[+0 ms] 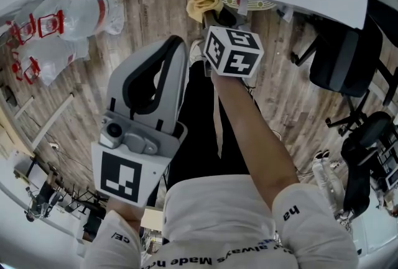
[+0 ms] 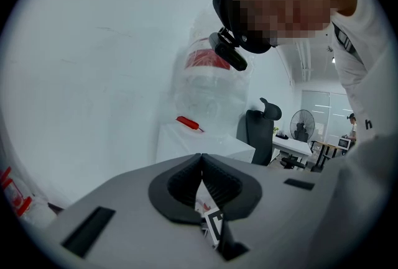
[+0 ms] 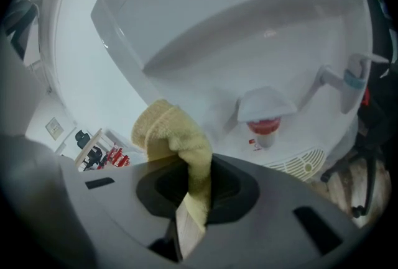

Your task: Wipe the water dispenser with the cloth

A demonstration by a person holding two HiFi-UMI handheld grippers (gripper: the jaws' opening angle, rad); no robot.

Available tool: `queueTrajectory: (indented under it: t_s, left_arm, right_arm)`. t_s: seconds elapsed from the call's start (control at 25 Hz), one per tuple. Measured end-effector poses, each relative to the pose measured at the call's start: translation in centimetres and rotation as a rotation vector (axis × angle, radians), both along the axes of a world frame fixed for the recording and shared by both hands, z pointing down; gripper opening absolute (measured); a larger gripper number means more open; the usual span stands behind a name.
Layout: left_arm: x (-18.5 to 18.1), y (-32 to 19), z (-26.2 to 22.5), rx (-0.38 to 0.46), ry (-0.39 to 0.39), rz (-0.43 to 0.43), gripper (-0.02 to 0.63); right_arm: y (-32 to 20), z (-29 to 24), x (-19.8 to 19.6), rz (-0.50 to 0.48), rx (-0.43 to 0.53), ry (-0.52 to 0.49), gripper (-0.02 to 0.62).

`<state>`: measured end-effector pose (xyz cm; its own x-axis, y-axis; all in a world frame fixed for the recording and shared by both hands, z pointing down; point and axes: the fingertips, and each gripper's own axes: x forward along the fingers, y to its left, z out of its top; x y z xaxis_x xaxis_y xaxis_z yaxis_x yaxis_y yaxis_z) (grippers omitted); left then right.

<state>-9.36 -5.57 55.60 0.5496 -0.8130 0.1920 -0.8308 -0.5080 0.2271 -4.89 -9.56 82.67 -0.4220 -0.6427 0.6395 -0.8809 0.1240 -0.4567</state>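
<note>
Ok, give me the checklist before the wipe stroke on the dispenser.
1. Cloth clamped in right hand-held gripper: ok.
2. Cloth end sticks out past the jaws to wipe with: ok.
3. Cloth touching the water dispenser front: cannot tell.
4. Red tap apart from the cloth, to its right: ok.
5. Left hand-held gripper shut, empty, held away from the dispenser: ok.
6. Front panel wet or dirty: cannot tell.

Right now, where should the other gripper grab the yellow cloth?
Probably the folded lump of the cloth poking out past the right gripper. Its lower part is pinched already. Come from the side, since the dispenser sits right behind it.
</note>
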Motion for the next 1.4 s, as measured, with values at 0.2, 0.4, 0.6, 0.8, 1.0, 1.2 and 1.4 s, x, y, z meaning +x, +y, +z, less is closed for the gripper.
queueTrajectory:
  t_s: [0.2,0.4,0.6,0.8,1.0,1.2,1.4]
  left_arm:
    - [-0.3,-0.4,0.3,-0.003,-0.001,-0.004,0.020]
    - [-0.6,-0.6,0.7,-0.010,-0.002,-0.006,0.020]
    - [-0.7,-0.9,1.0,-0.014,-0.003,-0.008,0.020]
    - [-1.5,-0.9,1.4,-0.020,-0.010,-0.012,0.020]
    - [-1.5,-0.9,1.9,-0.030,-0.009,-0.014,0.020]
    - [-2.0,-0.8,2.4,-0.043,-0.011,-0.017,0.020]
    - [-2.5,-0.6,2.6,-0.048,-0.015,-0.023,0.020]
  right_arm:
    - [0.0,2.2,-0.1,-0.023,0.002,0.022,0.060]
    - [-0.1,4.6,-0.1,-0.037,-0.002,0.061,0.059]
    - [-0.2,7.3,0.0,-0.067,-0.012,0.101,0.059]
    - [-0.2,9.9,0.0,-0.124,-0.028,0.154,0.060]
    - [-0.4,12.2,0.2,-0.163,-0.053,0.199,0.060]
    - [-0.7,13.4,0.3,-0.190,-0.086,0.246,0.060]
    - [-0.8,15.7,0.0,-0.228,-0.117,0.278,0.060]
